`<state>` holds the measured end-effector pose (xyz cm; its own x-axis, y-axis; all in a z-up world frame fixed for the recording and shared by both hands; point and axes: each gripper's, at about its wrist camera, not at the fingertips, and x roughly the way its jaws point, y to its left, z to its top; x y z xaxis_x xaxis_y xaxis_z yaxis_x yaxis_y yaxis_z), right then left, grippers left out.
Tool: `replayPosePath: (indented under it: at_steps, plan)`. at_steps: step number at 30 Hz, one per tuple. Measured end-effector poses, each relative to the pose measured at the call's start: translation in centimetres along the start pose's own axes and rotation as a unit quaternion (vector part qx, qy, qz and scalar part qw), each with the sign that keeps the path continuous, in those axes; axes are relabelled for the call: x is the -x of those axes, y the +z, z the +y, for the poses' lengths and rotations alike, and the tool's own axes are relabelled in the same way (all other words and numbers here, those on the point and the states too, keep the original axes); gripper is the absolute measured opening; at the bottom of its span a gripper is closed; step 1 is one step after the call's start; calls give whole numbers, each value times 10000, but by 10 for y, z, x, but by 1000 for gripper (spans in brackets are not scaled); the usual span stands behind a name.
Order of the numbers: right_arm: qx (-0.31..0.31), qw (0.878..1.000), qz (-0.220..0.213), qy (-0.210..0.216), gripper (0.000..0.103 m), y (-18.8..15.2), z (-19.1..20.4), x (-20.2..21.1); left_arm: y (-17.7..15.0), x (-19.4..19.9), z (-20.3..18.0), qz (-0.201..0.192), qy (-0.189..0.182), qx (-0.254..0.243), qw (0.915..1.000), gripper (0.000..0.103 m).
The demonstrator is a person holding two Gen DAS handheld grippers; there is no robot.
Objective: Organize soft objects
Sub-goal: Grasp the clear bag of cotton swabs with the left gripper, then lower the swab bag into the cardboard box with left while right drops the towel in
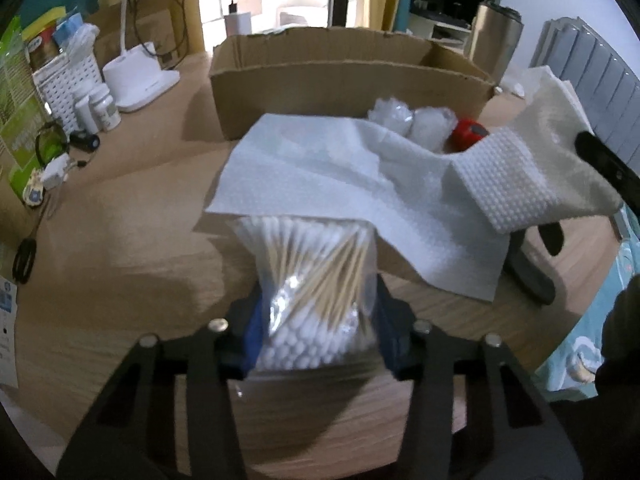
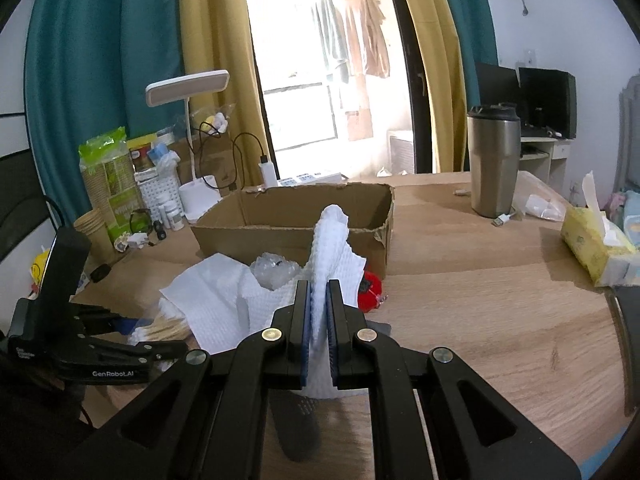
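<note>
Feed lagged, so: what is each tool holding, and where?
Left tool: cotton swab bag, squeezed at its near end. Right tool: white textured cloth, pinched at one end.

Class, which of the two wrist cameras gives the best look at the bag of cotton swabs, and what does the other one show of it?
The left wrist view. The bag of cotton swabs fills its centre, pinched in the left gripper, with wooden sticks and white tips plain through the clear plastic. The right wrist view shows only a sliver of the swabs, behind the left gripper and beside the white paper towel.

A lived-in home: curtains [image 2: 208, 60], hanging laundry [image 2: 352, 36] (outside), cluttered wooden table [image 2: 480, 300].
</note>
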<state>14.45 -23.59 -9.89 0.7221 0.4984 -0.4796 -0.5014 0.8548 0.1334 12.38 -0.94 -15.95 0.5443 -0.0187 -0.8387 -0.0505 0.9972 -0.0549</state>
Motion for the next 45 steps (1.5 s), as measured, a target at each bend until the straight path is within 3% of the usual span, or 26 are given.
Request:
replayPosePath:
  at_steps: [7,16,30,45]
  plan:
    - [119,9998,-144,4,9,10,7,5,3,20,10,-294,-234,19,9993,45]
    - [307,9991,-307,24,9,25,17,12,17,58,36,-1100,-507,375,9919,45]
    - [520,9968,-606,21,9,54,21,11,61,70,24,-1871,-910,388,9774,45]
    - [393,9966,-712,-136,9,79,-12,-16,104,49,21,-2025,-937,323,9742,45]
